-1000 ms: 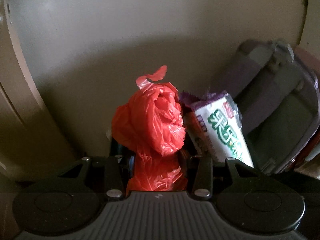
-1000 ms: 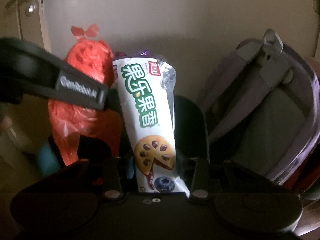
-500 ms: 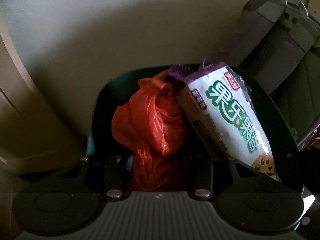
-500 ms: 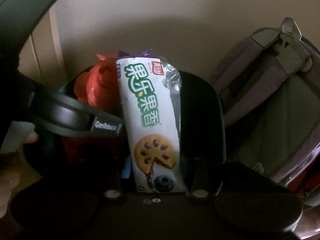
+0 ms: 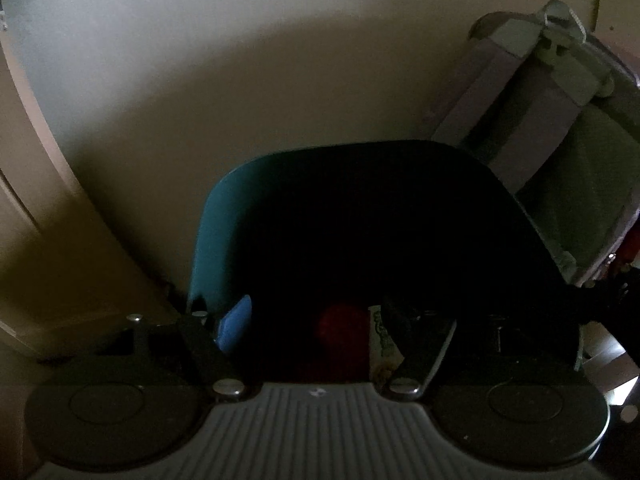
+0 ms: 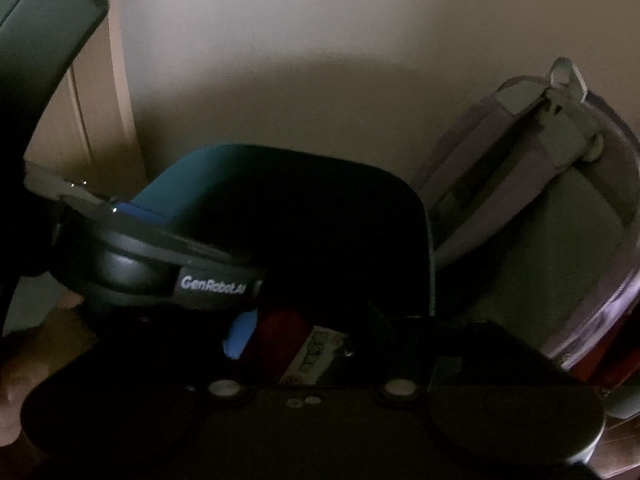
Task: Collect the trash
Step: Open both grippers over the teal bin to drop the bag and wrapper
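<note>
left gripper [image 5: 316, 320]: fingers opening, nothing pinched | right gripper [image 6: 312, 344]: fingers opening, empty | red bag [image 5: 340, 322], cookie wrapper [image 6: 320, 350] lying in teal bin [image 5: 216, 248]

Dim, underexposed fisheye views, soft light washing the upper wall [image 5: 248, 64], broad curved shadow below it, bin [image 5: 224, 240] interior near black, edges bowed and vignetted, right wrist view slightly blurred
</note>
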Tool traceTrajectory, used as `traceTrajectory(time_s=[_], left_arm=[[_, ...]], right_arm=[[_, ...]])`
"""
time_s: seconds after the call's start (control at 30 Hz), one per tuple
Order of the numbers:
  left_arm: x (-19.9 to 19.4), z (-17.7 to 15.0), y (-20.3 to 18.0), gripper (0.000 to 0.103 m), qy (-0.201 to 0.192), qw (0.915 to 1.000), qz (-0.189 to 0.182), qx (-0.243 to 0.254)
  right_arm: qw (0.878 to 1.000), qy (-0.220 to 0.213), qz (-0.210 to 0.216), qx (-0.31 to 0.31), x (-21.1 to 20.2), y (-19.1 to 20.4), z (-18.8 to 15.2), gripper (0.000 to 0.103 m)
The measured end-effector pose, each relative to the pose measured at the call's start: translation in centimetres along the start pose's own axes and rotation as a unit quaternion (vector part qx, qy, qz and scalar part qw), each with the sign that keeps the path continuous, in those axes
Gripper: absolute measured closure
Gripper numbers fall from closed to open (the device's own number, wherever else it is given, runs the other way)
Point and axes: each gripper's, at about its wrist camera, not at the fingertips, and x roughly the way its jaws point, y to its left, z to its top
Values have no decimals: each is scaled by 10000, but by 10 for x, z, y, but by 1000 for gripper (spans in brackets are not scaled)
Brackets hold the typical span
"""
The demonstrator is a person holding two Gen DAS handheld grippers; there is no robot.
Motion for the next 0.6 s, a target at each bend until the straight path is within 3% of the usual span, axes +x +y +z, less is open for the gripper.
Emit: traceTrajectory(time_s=[0.27,0.6], left_arm=[[-55,1,-16,32,-246,9997,-47,-24],[-121,-32,-18,31,-461,9989,-90,-14]], right_arm=[[9998,-188,-50,17,-25,-3,10,41],[9993,-356,-79,-15,-92,5,-7,38]])
